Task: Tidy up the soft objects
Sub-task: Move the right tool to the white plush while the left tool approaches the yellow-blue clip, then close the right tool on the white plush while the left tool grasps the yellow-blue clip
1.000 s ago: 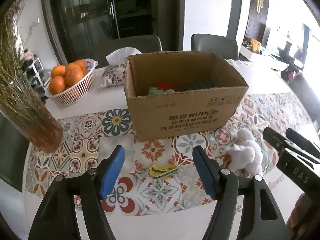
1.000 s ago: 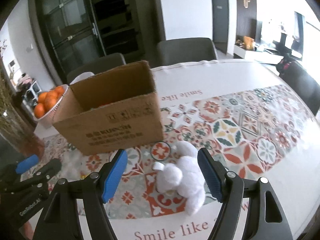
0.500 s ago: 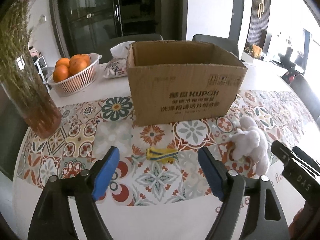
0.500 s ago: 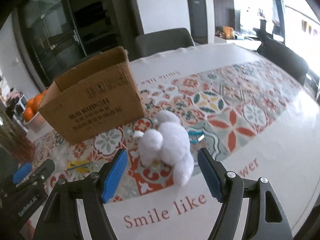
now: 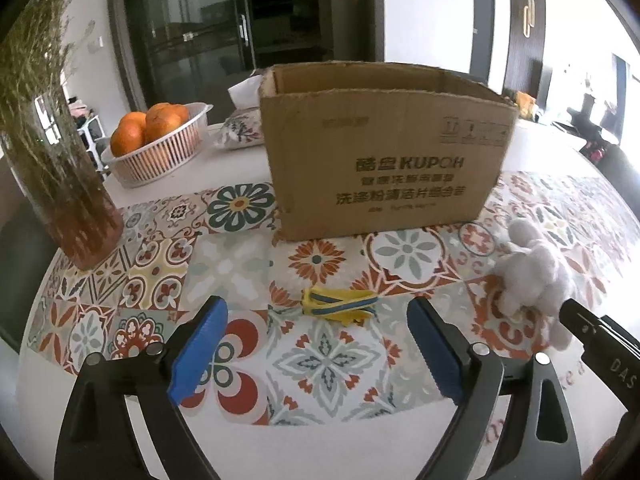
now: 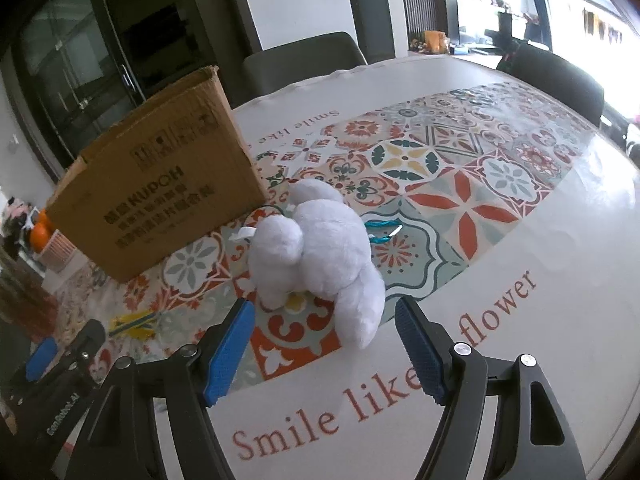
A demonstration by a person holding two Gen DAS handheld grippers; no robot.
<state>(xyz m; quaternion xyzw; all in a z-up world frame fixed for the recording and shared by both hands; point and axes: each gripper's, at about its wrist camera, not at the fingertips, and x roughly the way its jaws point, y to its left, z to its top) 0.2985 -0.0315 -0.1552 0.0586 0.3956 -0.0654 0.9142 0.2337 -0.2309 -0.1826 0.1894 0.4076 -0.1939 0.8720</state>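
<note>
I've got both tongs low over the tabletop (image 5: 168,432), each lined up on its own soft item so I can grab two at once & drop both in the cardboard box (image 5: 384,148).

L tongs (image 5: 316,356): jaws opening, wide apart, nothing btwn the pads yet. The yellow-and-blue fabric piece (image 5: 340,306) lies flat on the patterned cloth just ahead of the tips, roughly centred in the gap. It's thin & flat, so I judge I'll need to come right down to the cloth to pinch it, not skim over.

R tongs (image 6: 324,348): jaws apart, holding nothing. The white plush toy (image 6: 320,248) lies on its side just ahead of the pads, one limb trailing down toward the gap. It's bulky, so the spread looks about right to straddle it; prob best to take the body, not the limp limb, or it'll swing & snag the box rim.

A small teal loop-like item (image 6: 382,230) lies on the cloth just behind the plush, partly hidden; can't tell what it is. Likely another one to sort later.

Box stands open-topped behind both targets, near the plush, so the carry is short. Can't see inside from either view.

Off to the L: basket of oranges (image 5: 160,148) & a glass vase of dried stems (image 5: 76,216), well clear of my L approach. I'd keep the lift path away from that vase.
</note>
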